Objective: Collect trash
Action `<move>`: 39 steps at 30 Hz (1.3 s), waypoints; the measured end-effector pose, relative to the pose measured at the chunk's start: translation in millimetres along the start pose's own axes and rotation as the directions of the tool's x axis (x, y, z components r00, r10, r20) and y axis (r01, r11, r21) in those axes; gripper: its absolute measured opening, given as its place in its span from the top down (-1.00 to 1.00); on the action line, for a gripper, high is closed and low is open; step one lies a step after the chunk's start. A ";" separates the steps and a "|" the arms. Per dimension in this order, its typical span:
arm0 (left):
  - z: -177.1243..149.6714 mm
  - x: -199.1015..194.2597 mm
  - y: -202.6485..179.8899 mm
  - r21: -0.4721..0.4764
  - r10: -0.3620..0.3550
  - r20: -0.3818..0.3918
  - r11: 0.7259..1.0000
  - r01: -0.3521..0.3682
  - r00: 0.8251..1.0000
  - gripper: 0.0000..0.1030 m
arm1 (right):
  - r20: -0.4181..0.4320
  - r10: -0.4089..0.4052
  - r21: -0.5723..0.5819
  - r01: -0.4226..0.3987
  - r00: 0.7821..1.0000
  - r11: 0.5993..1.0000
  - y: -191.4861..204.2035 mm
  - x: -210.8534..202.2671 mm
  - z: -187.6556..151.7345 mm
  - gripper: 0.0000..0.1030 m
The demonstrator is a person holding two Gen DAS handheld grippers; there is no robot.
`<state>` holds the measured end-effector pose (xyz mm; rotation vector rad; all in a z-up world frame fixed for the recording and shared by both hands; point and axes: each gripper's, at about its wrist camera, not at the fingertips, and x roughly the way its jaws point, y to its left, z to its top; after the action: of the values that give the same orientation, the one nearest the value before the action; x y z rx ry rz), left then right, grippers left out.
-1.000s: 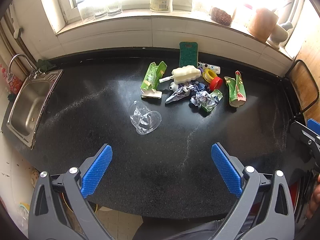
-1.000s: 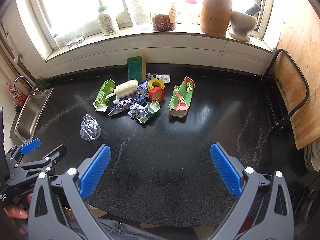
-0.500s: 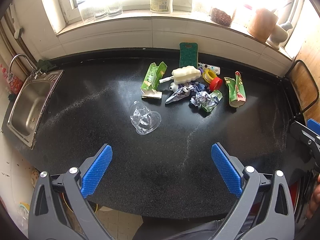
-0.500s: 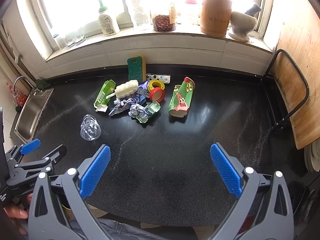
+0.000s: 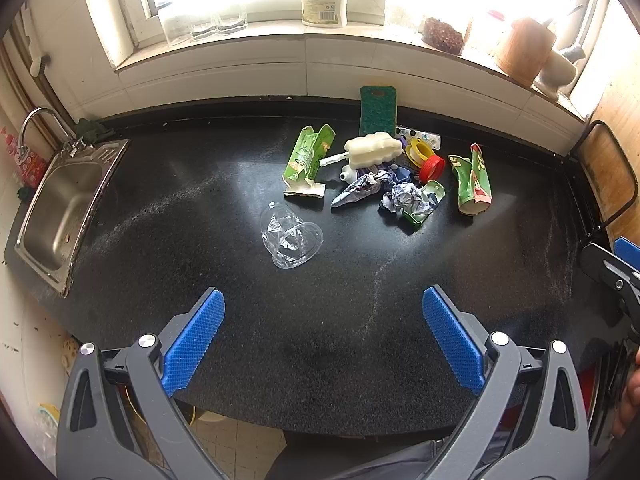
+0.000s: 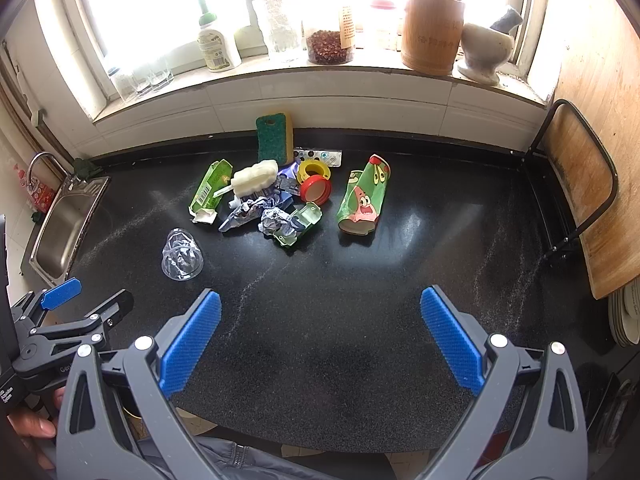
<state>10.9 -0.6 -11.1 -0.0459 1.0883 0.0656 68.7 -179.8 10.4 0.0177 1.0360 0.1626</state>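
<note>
A black speckled counter [image 5: 320,340] fills both views from edge to edge. Along the top of each frame runs a bright window sill [image 6: 320,68]. The right wrist view shows the sill's load clearly: a white bottle [image 6: 216,46], a jar of red bits [image 6: 330,42], a wooden utensil holder [image 6: 434,34] and a stone mortar [image 6: 484,54]. In the left wrist view most of these are washed out by glare.

A steel sink [image 5: 60,208] sits at the left edge, larger in the left wrist view. A wooden board in a black wire rack [image 6: 580,192] takes up the right edge of the right wrist view, with stacked plates [image 6: 626,316] below it; the left wrist view catches only a sliver of the rack.

The left hand-held gripper [image 5: 323,336] and the right hand-held gripper [image 6: 320,336] each have their blue pads spread wide with nothing between them, low in frame above bare counter. Each view shows the other gripper at its margin, with fingers on the handle at lower left of the right wrist view.

The trash lies clustered in the upper middle: a green cartoon carton [image 6: 364,202], a flattened green box [image 5: 308,156], a green sponge [image 5: 378,110] leaning on the back wall, a white foam piece [image 5: 372,152], a crushed clear cup [image 5: 290,236] apart to the lower left, crumpled wrappers [image 5: 404,200], a yellow tape roll [image 6: 314,170] and a red lid [image 6: 316,189].
</note>
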 end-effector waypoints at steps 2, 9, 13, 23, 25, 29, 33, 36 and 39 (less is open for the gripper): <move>0.1 -0.5 0.5 0.000 0.000 -0.001 1.000 0.000 1.000 -0.87 | 0.001 0.000 -0.001 0.000 1.000 1.000 0.0 -0.2 0.4 -0.89; -0.5 -0.9 1.2 0.000 0.000 0.000 1.000 0.000 1.000 -0.87 | 0.000 0.001 -0.001 -0.001 1.000 1.000 0.4 -0.3 -0.1 -0.89; -0.6 -1.0 1.3 0.000 0.000 0.000 1.000 0.000 1.000 -0.87 | 0.003 0.001 -0.003 -0.001 1.000 1.000 0.5 -0.5 -0.5 -0.89; -1.1 -1.7 2.9 -0.001 -0.001 0.000 1.000 0.001 1.000 -0.87 | 0.002 0.001 -0.004 -0.001 1.000 1.000 0.4 -0.9 -0.5 -0.89; -1.9 -2.2 4.8 -0.003 -0.003 -0.001 1.000 0.003 1.000 -0.87 | 0.002 0.001 -0.002 -0.001 1.000 1.000 0.5 -0.5 -0.8 -0.89; -3.1 -1.0 6.9 -0.012 -0.012 -0.007 1.000 0.012 1.000 -0.87 | -0.001 0.003 -0.005 -0.003 1.000 1.000 1.8 0.6 -0.4 -0.89; 0.0 6.0 8.4 -0.031 -0.016 -0.019 0.999 0.015 1.000 -0.87 | 0.000 0.038 0.010 -0.038 0.999 0.999 -2.0 7.4 2.9 -0.89; 4.8 17.4 14.9 -0.061 -0.017 -0.031 0.998 0.015 0.999 -0.87 | 0.004 0.054 0.028 -0.055 0.999 0.998 -8.7 17.3 8.9 -0.89; 11.9 37.6 25.9 -0.107 -0.006 -0.057 0.994 0.000 0.998 -0.87 | -0.001 0.026 0.032 -0.026 1.000 0.999 -16.6 32.3 14.6 -0.89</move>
<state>36.8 27.2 -39.1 -0.1470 1.1416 0.1204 99.4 -190.8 -11.3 0.0605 1.0400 0.1699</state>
